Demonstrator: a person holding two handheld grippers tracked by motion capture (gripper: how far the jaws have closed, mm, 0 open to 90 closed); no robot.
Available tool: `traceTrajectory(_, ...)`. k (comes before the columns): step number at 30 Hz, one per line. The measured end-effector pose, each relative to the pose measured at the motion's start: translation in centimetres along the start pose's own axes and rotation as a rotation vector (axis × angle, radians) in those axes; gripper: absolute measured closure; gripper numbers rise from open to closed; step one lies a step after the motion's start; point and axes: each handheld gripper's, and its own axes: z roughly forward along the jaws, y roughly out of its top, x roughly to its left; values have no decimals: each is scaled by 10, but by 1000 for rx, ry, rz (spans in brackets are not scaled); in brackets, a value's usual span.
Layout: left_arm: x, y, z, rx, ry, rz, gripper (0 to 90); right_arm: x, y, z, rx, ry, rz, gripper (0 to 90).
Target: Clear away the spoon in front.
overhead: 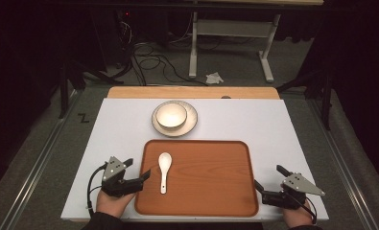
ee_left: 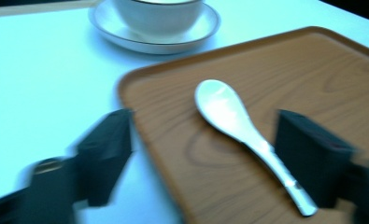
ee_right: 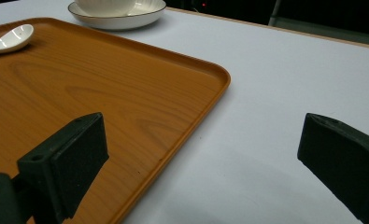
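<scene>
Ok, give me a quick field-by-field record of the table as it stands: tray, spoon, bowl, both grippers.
tray: wooden tray flat on the white table, near the person's edge
spoon: white spoon lying on the tray's left part, bowl end pointing away from the person
bowl: white bowl sitting on a saucer, beyond the tray, off it
left gripper: left gripper open, jaws straddling the tray's left rim, near the spoon handle
right gripper: right gripper open, at the tray's right edge, holding nothing
</scene>
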Motion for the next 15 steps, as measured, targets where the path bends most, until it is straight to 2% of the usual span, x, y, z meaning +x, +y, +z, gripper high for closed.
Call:
traceTrajectory(2, 5, -2, -7, 2, 11, -10, 0, 0, 0, 0, 3, -4, 9, 24)
traceTrajectory(6, 9, -6, -19, -22, 0, -24, 0, 2, 1, 0, -1, -3, -4, 24)
traceTrajectory(12, -5, -5, -13, -1, -12, 37, 0, 3, 2, 0, -4, 1, -5, 24)
traceTrajectory(15, -10, -4, -9, -2, -32, 38, 0, 2, 2, -1, -11, 2, -7, 24)
